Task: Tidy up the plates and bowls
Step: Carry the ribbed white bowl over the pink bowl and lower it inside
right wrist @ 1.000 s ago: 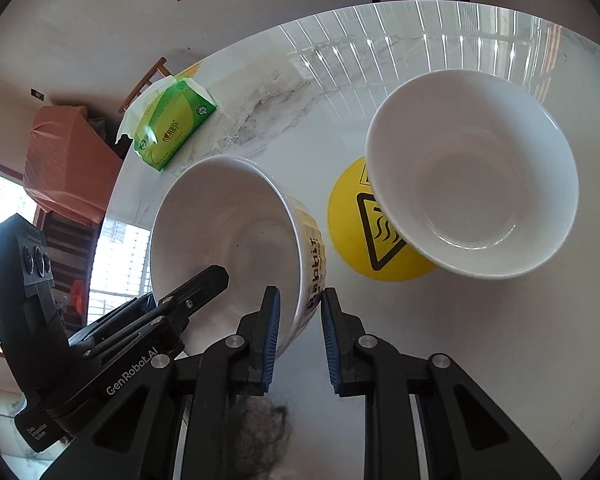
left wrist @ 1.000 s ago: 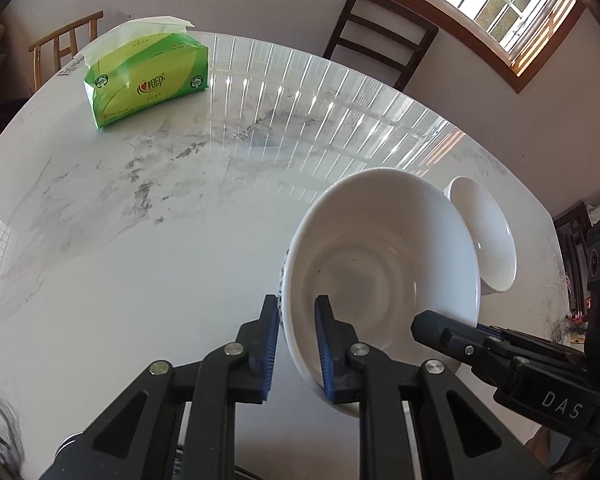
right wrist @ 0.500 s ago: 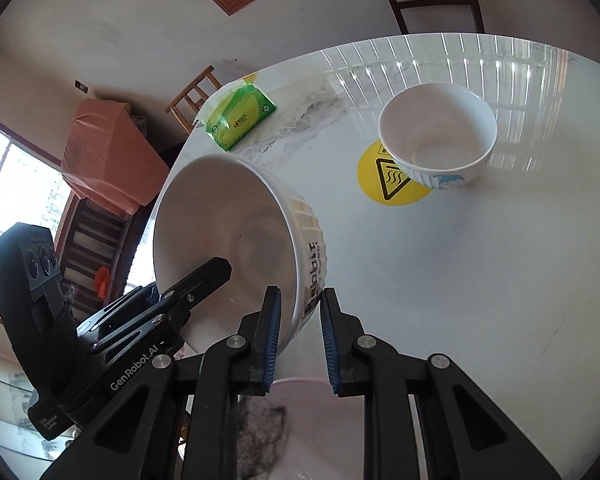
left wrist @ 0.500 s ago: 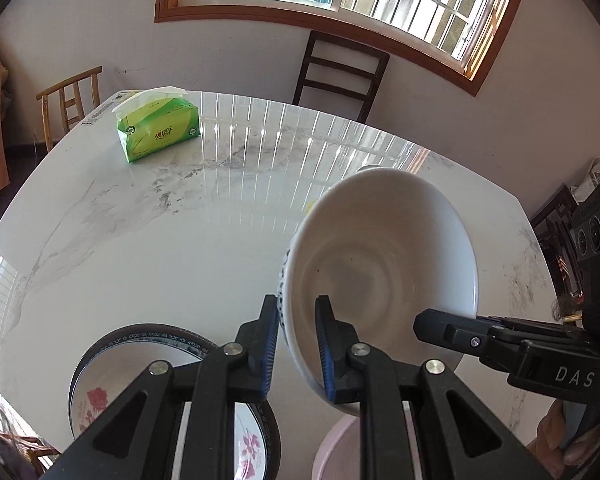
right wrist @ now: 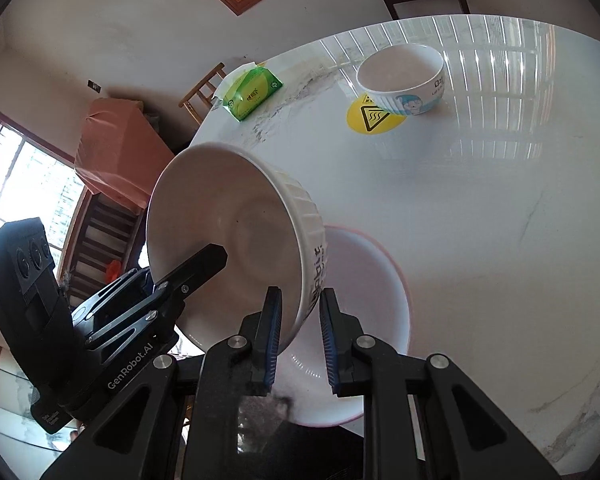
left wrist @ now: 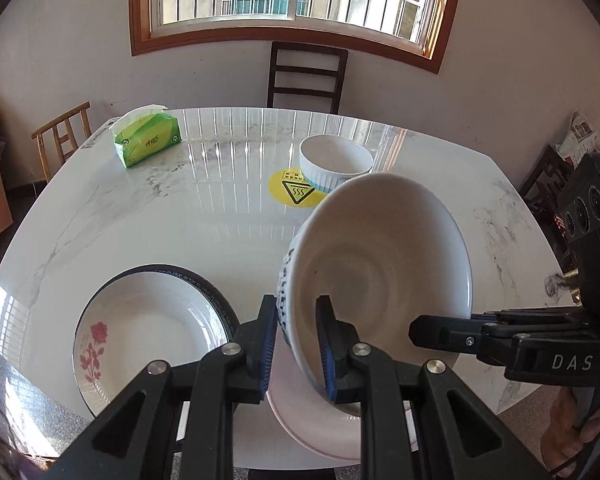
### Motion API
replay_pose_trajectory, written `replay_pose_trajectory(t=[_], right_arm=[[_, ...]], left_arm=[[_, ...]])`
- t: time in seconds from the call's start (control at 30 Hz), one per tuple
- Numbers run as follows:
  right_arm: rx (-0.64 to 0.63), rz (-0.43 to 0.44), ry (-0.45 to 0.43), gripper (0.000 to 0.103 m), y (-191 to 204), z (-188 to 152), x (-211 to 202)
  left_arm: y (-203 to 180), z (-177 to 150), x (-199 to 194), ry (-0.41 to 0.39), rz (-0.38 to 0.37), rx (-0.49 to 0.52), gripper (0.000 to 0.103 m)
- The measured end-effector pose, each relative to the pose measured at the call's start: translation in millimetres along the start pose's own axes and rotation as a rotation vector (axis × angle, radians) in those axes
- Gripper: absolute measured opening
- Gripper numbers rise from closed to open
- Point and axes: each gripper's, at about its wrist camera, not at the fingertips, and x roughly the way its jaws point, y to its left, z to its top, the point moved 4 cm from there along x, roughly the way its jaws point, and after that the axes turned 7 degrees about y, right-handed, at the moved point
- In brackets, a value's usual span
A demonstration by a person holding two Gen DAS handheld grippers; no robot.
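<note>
Two claws, left claw (left wrist: 297, 334) and right claw (right wrist: 299, 334), clamp the white bowl's (left wrist: 380, 256) opposite rims.

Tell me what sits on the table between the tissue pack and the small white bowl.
Only a round yellow warning sticker, right beside the small white bowl; otherwise bare marble from the tissue pack. The left wrist view shows it best.

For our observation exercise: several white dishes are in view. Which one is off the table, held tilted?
The ribbed bowl with dark lettering, clamped at its rim by both hand-held grippers. The cartoon bowl, rose plate and pink-rimmed dish rest on the table.
</note>
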Motion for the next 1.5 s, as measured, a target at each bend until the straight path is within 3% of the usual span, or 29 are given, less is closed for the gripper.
replay_pose_trajectory(t=[0.53,1.5], right_arm=[[0.030,-0.006,0.015,0.018,-21,-27,8],[0.031,-0.045,0.043,0.018,-26,-32,14]], left_arm=[[-19,-36,18,0.055,0.024,0.062,0.020],[-17,-47,38,0.128,0.026,0.066,0.021]])
